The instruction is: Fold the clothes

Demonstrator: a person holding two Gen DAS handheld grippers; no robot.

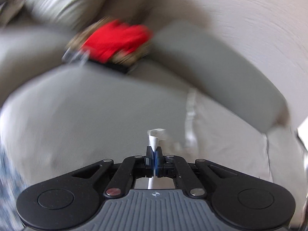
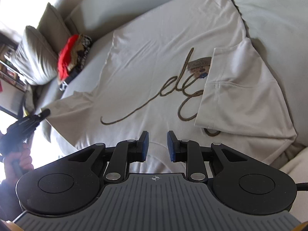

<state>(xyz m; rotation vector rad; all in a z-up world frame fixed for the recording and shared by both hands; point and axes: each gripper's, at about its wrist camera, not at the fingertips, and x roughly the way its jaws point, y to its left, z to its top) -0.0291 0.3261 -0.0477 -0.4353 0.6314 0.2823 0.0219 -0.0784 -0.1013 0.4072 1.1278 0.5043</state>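
Note:
A white T-shirt with brown script lettering lies spread on a grey sofa seat. Its right sleeve is folded inward over the chest. My right gripper hovers open just above the shirt's near edge, nothing between its blue pads. My left gripper is shut on a pinch of white fabric, the shirt's left sleeve tip. That same gripper shows at the left in the right wrist view, held by a hand. The left wrist view is motion-blurred.
A pile of clothes with a red garment on top sits at the sofa's back corner, also visible blurred as a red garment. Grey cushions stand behind it. A shelf lies at far left.

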